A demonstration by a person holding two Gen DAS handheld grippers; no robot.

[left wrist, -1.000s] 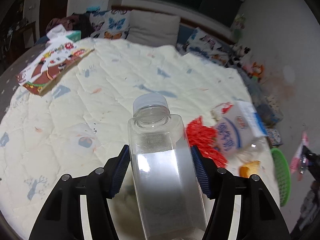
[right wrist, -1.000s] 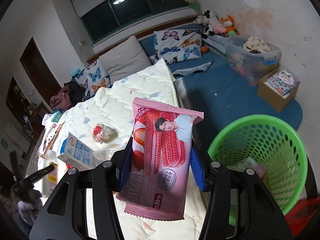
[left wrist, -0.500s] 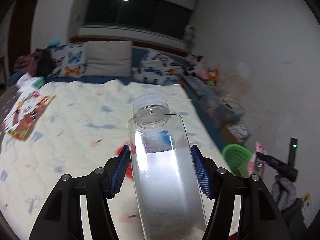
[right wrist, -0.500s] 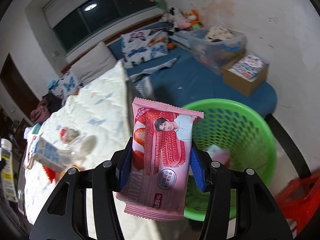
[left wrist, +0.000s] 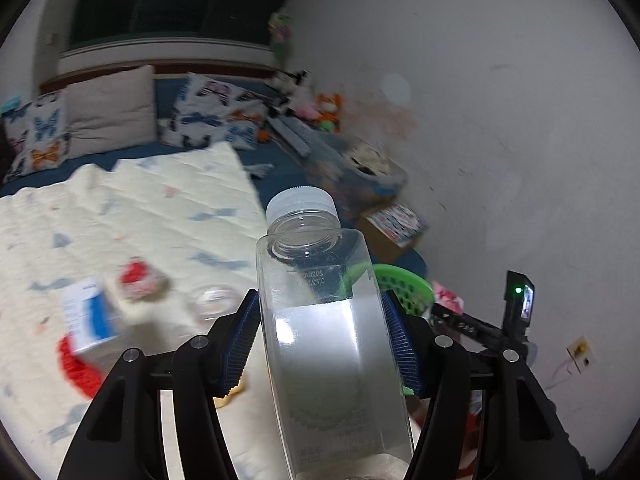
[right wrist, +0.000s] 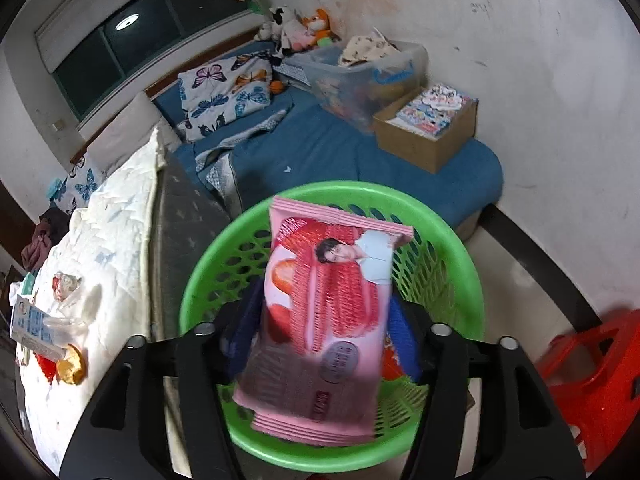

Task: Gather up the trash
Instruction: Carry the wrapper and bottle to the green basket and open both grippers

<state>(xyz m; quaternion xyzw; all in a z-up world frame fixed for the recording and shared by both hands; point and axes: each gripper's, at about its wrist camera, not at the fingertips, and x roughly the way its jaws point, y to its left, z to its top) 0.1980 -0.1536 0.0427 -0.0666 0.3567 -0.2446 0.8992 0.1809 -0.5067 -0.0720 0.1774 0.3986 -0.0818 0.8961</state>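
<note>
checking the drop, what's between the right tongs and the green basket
In the right wrist view, only the pink snack packet: it hangs between the opening right tongs, directly over the green basket, with nothing else in the way.

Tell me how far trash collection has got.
Done: little visibly; basket contents are hidden. In hand: right gripper opening over it, pink wrapper slipping free; left gripper grips clear bottle. Left on quilt: carton, crumpled wrappers.

Wrapper [right wrist: 324, 320] above basket [right wrist: 200, 280]
</note>
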